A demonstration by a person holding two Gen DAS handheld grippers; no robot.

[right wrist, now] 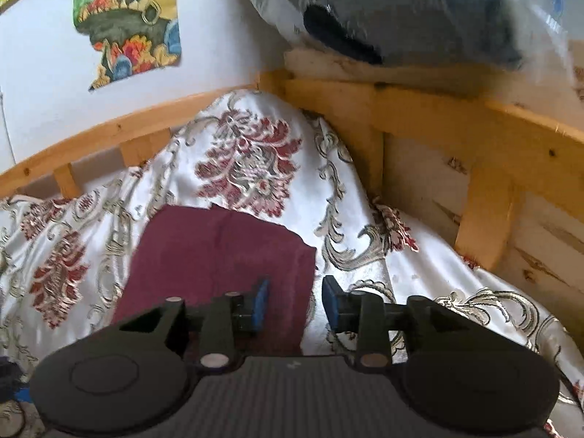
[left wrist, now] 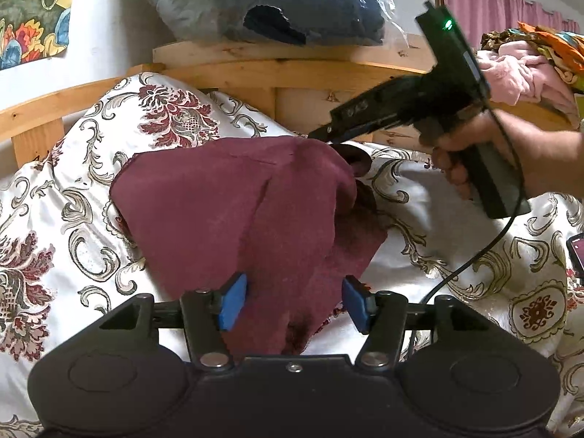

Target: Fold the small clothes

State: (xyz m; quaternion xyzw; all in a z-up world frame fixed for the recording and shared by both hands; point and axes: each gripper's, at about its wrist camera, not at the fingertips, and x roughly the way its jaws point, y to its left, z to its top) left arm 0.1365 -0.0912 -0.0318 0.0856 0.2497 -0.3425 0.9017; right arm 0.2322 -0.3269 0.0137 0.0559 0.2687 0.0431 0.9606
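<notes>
Bedspread (left wrist: pixel 419 189), white satin with red floral medallions and grey scrollwork, draped over a raised pillow shape at the head of the bed. Wooden headboard (left wrist: pixel 255 69), pale pine, bearing a dark blue bundle in a clear plastic bag (left wrist: pixel 292 3). Colourful picture (right wrist: pixel 131 25) on the white wall; heap of pink and patterned clothes (left wrist: pixel 529 62) at far right.
</notes>
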